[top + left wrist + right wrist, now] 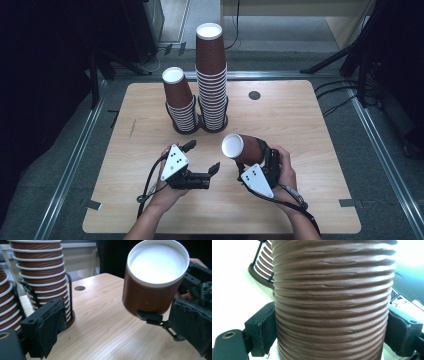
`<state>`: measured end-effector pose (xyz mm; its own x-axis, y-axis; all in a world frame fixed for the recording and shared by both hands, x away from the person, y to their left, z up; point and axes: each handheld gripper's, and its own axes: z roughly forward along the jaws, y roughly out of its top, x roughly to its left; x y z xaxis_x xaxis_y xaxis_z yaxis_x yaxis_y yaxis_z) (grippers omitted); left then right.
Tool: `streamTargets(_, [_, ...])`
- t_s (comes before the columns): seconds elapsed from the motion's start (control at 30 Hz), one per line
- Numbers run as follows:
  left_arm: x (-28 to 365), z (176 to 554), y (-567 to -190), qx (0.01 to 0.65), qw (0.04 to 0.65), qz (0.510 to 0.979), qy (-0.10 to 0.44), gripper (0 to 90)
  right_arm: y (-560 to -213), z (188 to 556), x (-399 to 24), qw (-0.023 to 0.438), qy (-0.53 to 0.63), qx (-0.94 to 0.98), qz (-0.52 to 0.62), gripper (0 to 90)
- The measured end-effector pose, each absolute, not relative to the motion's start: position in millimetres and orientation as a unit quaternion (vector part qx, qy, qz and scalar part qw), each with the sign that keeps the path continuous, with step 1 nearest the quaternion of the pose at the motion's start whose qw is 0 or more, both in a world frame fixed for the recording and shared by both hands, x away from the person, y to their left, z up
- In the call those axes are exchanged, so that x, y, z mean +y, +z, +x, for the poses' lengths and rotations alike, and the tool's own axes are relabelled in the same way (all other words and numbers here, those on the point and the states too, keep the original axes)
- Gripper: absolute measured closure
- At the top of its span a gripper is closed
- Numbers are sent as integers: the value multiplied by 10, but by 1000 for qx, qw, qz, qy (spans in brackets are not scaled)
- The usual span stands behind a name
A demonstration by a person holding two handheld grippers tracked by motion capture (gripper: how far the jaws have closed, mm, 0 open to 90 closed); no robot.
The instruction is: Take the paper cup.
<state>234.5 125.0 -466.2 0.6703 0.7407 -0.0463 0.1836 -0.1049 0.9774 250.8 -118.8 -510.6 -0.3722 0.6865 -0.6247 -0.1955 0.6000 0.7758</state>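
Note:
I see a brown ribbed paper cup (243,149) lying tilted above the table's front middle, its white end toward the left. My right gripper (257,152) is shut on its side. In the right gripper view the cup (332,297) stands between both black pads (263,331). My left gripper (202,157) hovers just left of it, open and with nothing between its fingers. In the left gripper view the cup (152,282) hangs ahead and to the right, above the open gripper (120,327). A short cup stack (181,102) and a tall cup stack (211,75) stand upside down in black wire holders at the table's middle back.
The light wooden table (300,130) has a small dark round hole (254,95) behind the right hand. Metal rails (75,160) run along both sides on the floor, and cables (340,95) lie at the back right. The tall stack (42,272) stands close to the left jaw.

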Motion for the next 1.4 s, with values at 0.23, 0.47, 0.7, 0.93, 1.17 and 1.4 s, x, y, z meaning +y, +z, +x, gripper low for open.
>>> streamTargets(0.23, [1185,2341,-4636,315,585,712,228,22,-5140,2484,-1158,552,396,721,137,120])
streamTargets(0.47, [1138,2343,-4633,309,584,717,224,23,-5164,2469,-1133,562,385,724,110,120])
streamTargets(0.7, [1073,2347,-4625,307,580,722,219,23,-5184,2446,-1100,559,387,727,95,120])
streamTargets(0.93, [1003,2351,-4614,299,579,729,208,23,-5219,2431,-1066,566,380,728,75,120])
streamTargets(1.17, [971,2357,-4620,297,576,734,204,23,-5235,2404,-1035,565,379,730,61,120])
streamTargets(1.4, [939,2355,-4633,294,565,744,202,33,-5259,2375,-997,564,376,734,44,120])
